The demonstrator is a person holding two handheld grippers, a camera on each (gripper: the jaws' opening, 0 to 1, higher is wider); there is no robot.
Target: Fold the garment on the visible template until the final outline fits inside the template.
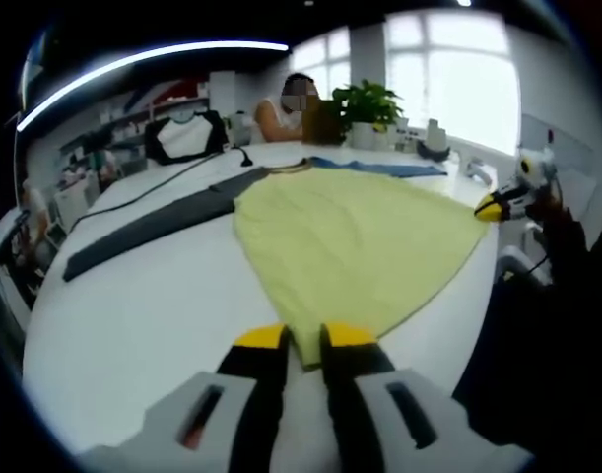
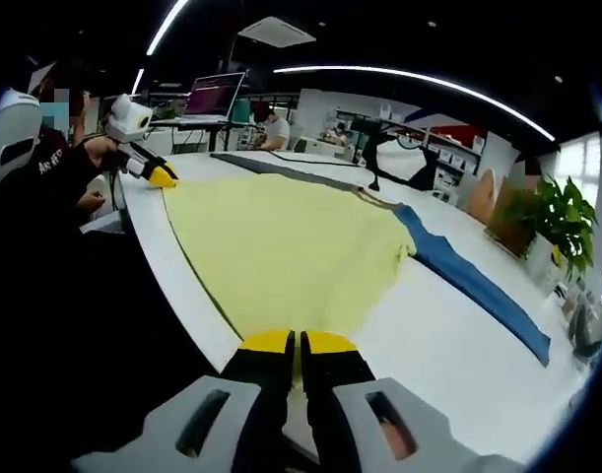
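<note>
Left gripper view: the left gripper sits at one hem corner of the yellow garment, jaws narrow and pinching the cloth edge. The garment lies spread flat on the white bench, its dark sleeves running out to either side near the neck. The right gripper shows at the other hem corner, by the bench's edge. To fold well, both corners should rise together, level, and travel toward the neck so the hem stays straight.

Right gripper view: the right gripper is closed on the garment at its corner, which lies close to the bench rim; cloth may slip over that side. The left gripper holds the far corner. Open bench lies beyond the blue sleeve. I cannot make out a template outline.
</note>
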